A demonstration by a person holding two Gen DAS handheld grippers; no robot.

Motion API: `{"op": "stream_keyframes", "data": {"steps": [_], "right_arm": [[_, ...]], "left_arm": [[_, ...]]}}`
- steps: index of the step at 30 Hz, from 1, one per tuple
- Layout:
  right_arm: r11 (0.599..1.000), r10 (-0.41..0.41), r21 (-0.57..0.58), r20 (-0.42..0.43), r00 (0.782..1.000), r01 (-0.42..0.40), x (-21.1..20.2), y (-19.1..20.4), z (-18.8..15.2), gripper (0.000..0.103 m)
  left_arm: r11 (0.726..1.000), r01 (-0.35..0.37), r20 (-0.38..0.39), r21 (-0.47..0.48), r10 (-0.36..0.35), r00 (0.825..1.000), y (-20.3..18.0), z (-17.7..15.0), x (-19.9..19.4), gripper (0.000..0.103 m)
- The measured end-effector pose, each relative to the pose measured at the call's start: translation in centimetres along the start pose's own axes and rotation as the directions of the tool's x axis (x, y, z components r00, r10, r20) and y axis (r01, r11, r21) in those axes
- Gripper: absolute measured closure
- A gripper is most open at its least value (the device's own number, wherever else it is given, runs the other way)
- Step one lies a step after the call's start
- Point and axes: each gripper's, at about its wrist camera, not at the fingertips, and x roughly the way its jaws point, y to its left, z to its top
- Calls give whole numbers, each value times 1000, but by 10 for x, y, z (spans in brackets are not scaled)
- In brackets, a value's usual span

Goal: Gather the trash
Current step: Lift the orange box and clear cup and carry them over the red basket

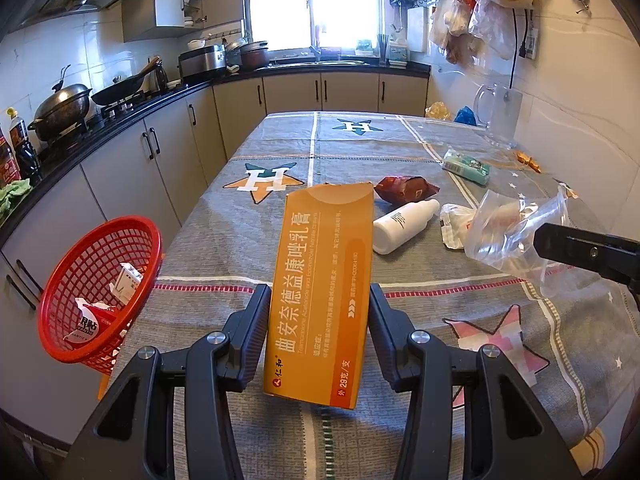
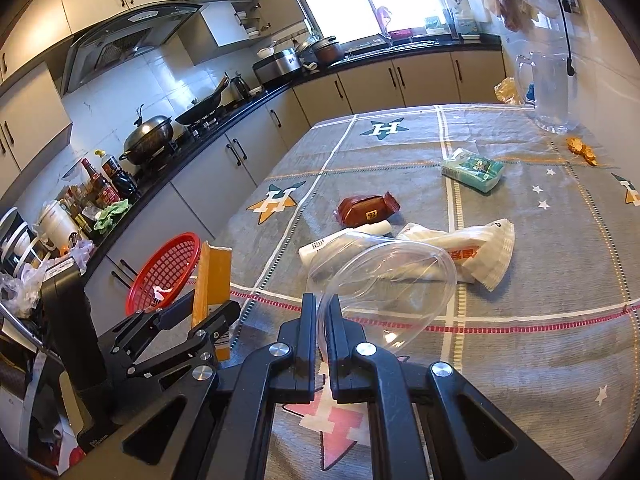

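My left gripper (image 1: 320,300) is shut on an orange medicine box (image 1: 322,292) and holds it above the table's left side. The box also shows in the right wrist view (image 2: 212,284). A red basket (image 1: 100,292) with some paper trash in it sits off the table's left edge, left of the box. My right gripper (image 2: 322,312) is shut on the rim of a clear plastic cup (image 2: 384,280), lifted over the table. On the cloth lie a white bottle (image 1: 404,226), a red-brown wrapper (image 2: 366,208), a white wrapper (image 2: 476,256) and a green tissue pack (image 2: 474,170).
A grey tablecloth with star marks covers the table (image 2: 540,340). A clear jug (image 2: 554,92) stands at the far right, with orange scraps (image 2: 582,148) near it. Kitchen counter with pots and bottles (image 2: 108,184) runs along the left. Bags hang on the right wall (image 1: 480,8).
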Motion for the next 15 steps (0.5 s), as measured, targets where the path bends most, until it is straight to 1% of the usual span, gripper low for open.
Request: {"op": "stream_keyframes", "data": {"steps": [15], "right_arm": [[999,17,-40,-25,1000,-18,14,19,4,97]], "left_arm": [[999,-16,11,-50,17,1000,21,-1,-5,56]]}}
